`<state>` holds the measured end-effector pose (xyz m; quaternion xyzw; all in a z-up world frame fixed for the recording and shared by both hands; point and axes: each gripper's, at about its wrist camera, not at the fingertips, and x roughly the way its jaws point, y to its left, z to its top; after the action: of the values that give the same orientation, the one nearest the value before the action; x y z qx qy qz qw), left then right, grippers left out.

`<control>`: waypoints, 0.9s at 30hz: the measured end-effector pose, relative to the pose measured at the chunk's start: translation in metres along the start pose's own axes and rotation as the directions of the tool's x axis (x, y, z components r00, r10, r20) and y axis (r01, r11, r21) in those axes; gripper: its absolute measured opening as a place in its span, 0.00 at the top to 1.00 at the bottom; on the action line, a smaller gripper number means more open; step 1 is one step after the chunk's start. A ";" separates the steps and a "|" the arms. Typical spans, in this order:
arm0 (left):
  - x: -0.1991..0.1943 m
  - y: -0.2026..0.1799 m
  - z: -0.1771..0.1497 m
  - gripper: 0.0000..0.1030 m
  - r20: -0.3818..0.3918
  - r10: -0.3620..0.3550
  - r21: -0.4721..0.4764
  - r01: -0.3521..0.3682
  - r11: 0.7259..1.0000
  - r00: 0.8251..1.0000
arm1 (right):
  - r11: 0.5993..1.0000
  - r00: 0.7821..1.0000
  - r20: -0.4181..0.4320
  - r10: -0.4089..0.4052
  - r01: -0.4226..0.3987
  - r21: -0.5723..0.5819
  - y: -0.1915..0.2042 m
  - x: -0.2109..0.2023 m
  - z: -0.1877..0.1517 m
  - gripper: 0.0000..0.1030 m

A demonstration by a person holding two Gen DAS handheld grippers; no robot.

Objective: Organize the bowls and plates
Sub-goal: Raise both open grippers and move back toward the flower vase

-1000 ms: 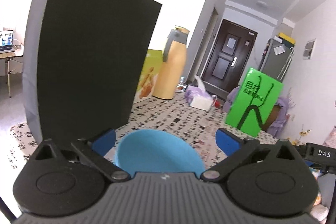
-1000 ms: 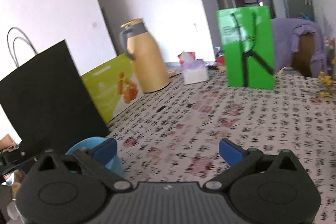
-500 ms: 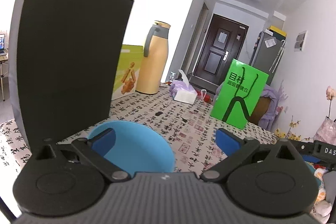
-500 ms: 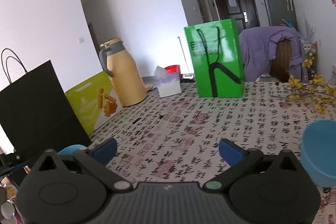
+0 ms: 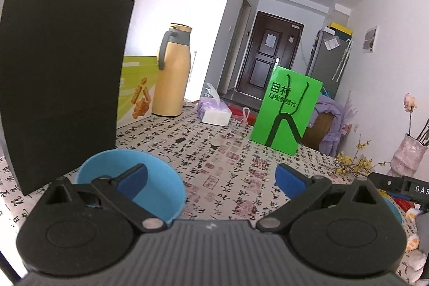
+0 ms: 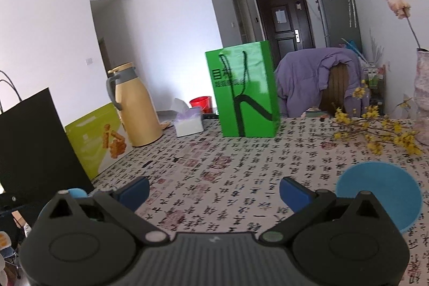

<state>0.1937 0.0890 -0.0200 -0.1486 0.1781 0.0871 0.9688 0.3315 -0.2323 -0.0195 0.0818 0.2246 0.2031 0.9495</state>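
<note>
Left wrist view: left gripper point(image 5: 211, 178) spread wide, gripping nothing; blue bowl point(image 5: 150, 178) on the tablecloth point(image 5: 228, 152), beside the black bag point(image 5: 59, 77), behind the left finger.

Right wrist view: right gripper point(image 6: 214, 190) also released; second blue bowl point(image 6: 380, 192) low right. 2 bowls well apart, not stacked; organizing apparently still ahead.

Both views were evenly lit by soft daylight; white walls were blown out in the left view. Strong fisheye bending and dark vignetted corners were seen. Slight softness was noted on the tall green paper bag point(image 6: 242, 93).
</note>
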 end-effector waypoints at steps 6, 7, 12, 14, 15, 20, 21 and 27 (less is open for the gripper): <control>0.002 -0.013 -0.001 0.00 0.000 -0.004 0.010 0.004 1.000 1.000 | 0.999 0.999 0.022 -0.040 0.040 0.010 -0.019 -0.009 0.000 0.00; 0.002 -0.015 -0.001 0.00 0.000 -0.006 0.012 0.006 1.000 1.000 | 0.999 0.999 0.025 -0.045 0.045 0.012 -0.022 -0.010 0.000 0.00; 0.005 -0.023 -0.001 0.00 -0.005 -0.015 0.010 0.015 1.000 1.000 | 0.998 0.998 0.035 -0.056 0.055 0.034 -0.038 -0.015 0.001 0.00; 0.006 -0.028 -0.001 0.00 -0.009 -0.019 0.013 0.019 1.000 1.000 | 0.997 0.997 0.038 -0.060 0.058 0.041 -0.043 -0.017 0.001 0.00; 0.006 -0.030 -0.001 0.00 -0.011 -0.020 0.015 0.020 1.000 1.000 | 0.997 0.997 0.039 -0.062 0.060 0.044 -0.046 -0.018 0.000 0.00; 0.011 -0.040 -0.001 0.00 -0.018 -0.030 0.020 0.031 0.999 0.999 | 0.995 0.996 0.045 -0.073 0.070 0.067 -0.061 -0.021 -0.001 0.00; 0.012 -0.042 -0.001 0.00 -0.019 -0.033 0.020 0.033 0.999 0.999 | 0.995 0.996 0.047 -0.075 0.071 0.072 -0.064 -0.021 -0.001 0.00; 0.017 -0.057 -0.004 0.00 -0.027 -0.046 0.025 0.047 0.999 0.999 | 0.991 0.994 0.053 -0.092 0.086 0.100 -0.082 -0.022 -0.002 0.00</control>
<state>0.2204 0.0360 -0.0153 -0.1415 0.1883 0.0602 0.9700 0.3417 -0.3153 -0.0326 0.1238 0.2105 0.1468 0.9586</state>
